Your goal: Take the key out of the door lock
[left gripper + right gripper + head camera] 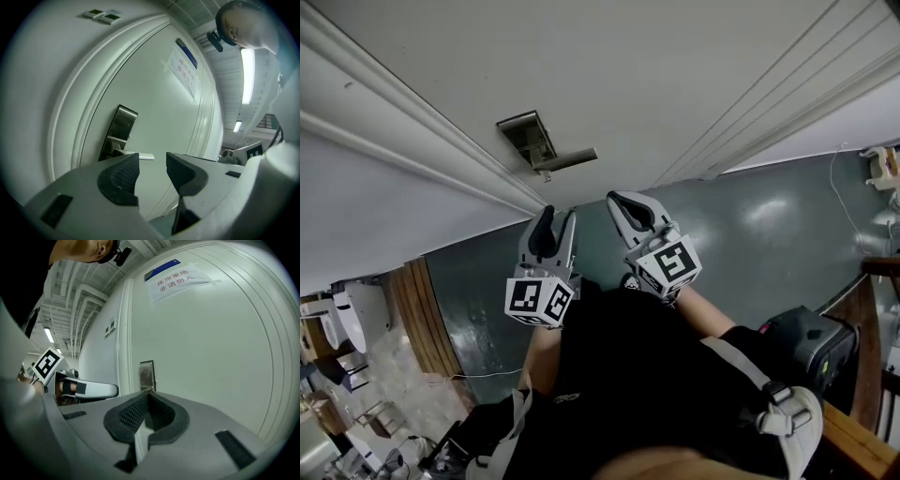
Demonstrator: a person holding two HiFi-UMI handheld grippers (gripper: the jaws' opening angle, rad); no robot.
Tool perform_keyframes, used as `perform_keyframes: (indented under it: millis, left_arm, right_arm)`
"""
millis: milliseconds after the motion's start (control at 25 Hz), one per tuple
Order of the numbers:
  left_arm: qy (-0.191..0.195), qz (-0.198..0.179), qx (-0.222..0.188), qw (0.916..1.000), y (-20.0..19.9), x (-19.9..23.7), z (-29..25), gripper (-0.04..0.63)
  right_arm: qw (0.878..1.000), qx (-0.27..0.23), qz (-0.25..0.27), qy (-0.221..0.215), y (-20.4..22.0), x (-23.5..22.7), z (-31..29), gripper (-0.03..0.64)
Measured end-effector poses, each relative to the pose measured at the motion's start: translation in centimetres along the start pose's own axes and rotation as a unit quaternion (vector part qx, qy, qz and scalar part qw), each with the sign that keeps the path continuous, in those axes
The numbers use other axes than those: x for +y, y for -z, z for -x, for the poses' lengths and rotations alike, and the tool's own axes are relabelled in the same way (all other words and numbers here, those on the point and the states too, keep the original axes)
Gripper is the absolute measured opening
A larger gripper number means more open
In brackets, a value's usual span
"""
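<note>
A steel lock plate (528, 137) with a lever handle (567, 158) sits on the white door (675, 75). A small stub (546, 174) pokes out just under the lever; I cannot tell if it is the key. My left gripper (554, 218) hangs below the lock, apart from it, jaws open and empty. In the left gripper view the plate (119, 129) and lever (139, 156) lie just beyond its fingertips (123, 174). My right gripper (626, 204) is beside it to the right, shut on nothing; its view shows the plate (146, 375) ahead above the closed pads (136, 412).
A paper notice (176, 280) is taped high on the door. Moulded door frame (412, 141) runs left of the lock. Dark green floor (759, 234) lies below, with a black case (811, 347) and a wooden rail (862, 309) at the right.
</note>
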State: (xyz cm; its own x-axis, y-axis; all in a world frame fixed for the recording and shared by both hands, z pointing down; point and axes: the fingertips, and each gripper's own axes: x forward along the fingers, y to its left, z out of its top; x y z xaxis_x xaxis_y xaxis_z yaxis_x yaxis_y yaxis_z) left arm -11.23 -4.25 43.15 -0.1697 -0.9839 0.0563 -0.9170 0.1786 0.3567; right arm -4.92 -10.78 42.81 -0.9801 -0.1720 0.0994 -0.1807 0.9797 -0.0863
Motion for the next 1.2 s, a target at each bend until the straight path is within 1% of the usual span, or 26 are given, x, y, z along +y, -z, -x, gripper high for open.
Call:
perform_keyframes:
  millis: [120, 240, 440, 560, 720, 800, 920, 1080, 1200]
  left_arm:
    - [0.027, 0.012, 0.018, 0.9994, -0.3, 2.4, -0.9, 0.186]
    - [0.051, 0.016, 0.026, 0.9982, -0.8, 4.3, -1.4, 0.186]
    - [0.094, 0.023, 0.049, 0.9941, -1.1, 6.9, -2.0, 0.186]
    - [0.118, 0.031, 0.068, 0.9901, -0.7, 7.8, -2.5, 0.186]
    - [0.156, 0.049, 0.099, 0.9816, 0.2, 7.9, -2.8, 0.184]
    - [0.167, 0.063, 0.115, 0.9773, 1.2, 8.2, -3.1, 0.184]
    - [0.158, 0.096, 0.116, 0.9759, 2.4, 8.9, -3.8, 0.184]
    - [0.126, 0.139, 0.101, 0.9770, 3.2, 9.7, -4.6, 0.183]
    - [0.111, 0.181, 0.103, 0.9718, 4.6, 10.3, -5.2, 0.183]
  right_arm:
    - [1.000, 0.002, -0.011, 0.024, 0.0, 0.5, -2.3, 0.008]
    - [0.999, 0.012, -0.014, 0.047, 0.5, 1.3, -3.9, 0.008]
    - [0.995, 0.024, -0.019, 0.094, 0.6, 2.1, -6.1, 0.008]
    - [0.994, 0.017, -0.015, 0.110, 0.8, 2.7, -6.7, 0.008]
    - [0.988, 0.017, -0.032, 0.152, 1.2, 2.9, -6.3, 0.008]
    - [0.985, 0.020, -0.039, 0.167, 1.9, 2.9, -6.2, 0.008]
    - [0.985, 0.030, -0.034, 0.169, 2.5, 3.2, -6.0, 0.008]
    - [0.987, 0.038, -0.022, 0.156, 2.1, 2.9, -5.7, 0.008]
    - [0.986, 0.033, -0.022, 0.162, 1.9, 1.9, -5.6, 0.008]
